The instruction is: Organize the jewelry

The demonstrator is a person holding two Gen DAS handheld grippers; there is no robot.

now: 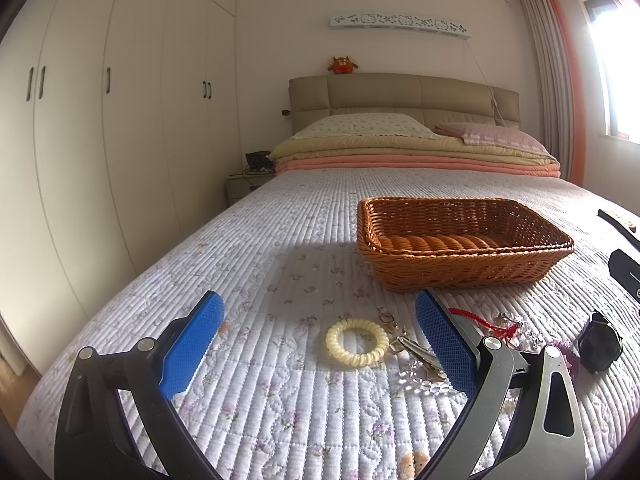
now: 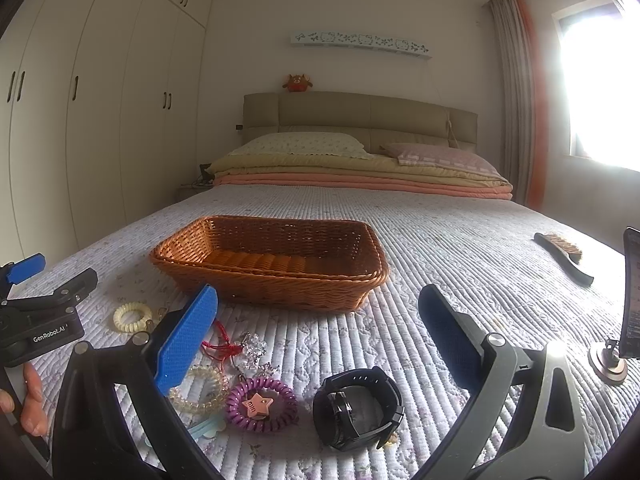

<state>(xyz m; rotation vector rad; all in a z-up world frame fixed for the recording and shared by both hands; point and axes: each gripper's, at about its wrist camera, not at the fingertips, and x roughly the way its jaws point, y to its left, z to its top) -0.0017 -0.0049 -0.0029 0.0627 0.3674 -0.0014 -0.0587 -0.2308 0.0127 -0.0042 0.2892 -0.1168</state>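
Both units are spread wide and hold nothing. The left gripper [image 1: 320,340] frames the cream spiral hair tie [image 1: 357,342], which lies flat on the quilt [image 1: 280,264] directly ahead between its pads; being a ring, it has no long axis. The right gripper [image 2: 320,344] frames the black watch [image 2: 357,408], resting on its side, near and slightly right of the purple spiral hair tie [image 2: 262,404]. The empty wicker basket [image 2: 276,280] sits farther along the bed, its long axis running left to right, just beyond the scattered items. Open quilt surrounds the basket; judged approach over its near rim is unobstructed.
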